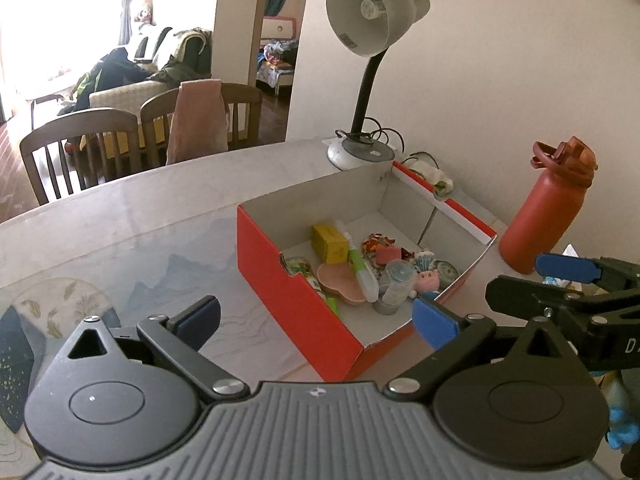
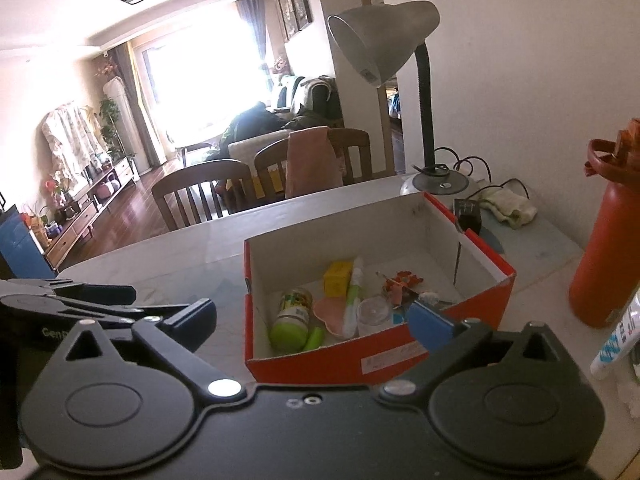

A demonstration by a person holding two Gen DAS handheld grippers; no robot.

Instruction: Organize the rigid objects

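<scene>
A: Since both the left gripper (image 1: 316, 316) and the right gripper (image 2: 312, 316) hang with fingers spread wide and nothing between them, I judge a drop-off just done.

B: So next is finding another loose item; the tube (image 2: 612, 344) at the right gripper's right looks a candidate.

A: The red box (image 1: 296, 300) sits on the table (image 1: 140, 220), holding a yellow carton (image 1: 330, 243), pink dish (image 1: 338, 282), green-capped bottle (image 2: 294, 316), clear jar (image 1: 394, 286) and small toys.

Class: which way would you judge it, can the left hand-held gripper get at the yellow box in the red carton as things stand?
Probably yes. The left hand-held gripper is open and empty, the red carton has no lid, and the yellow box stands exposed near its middle, though a green-and-white tube lies close beside it.
</scene>
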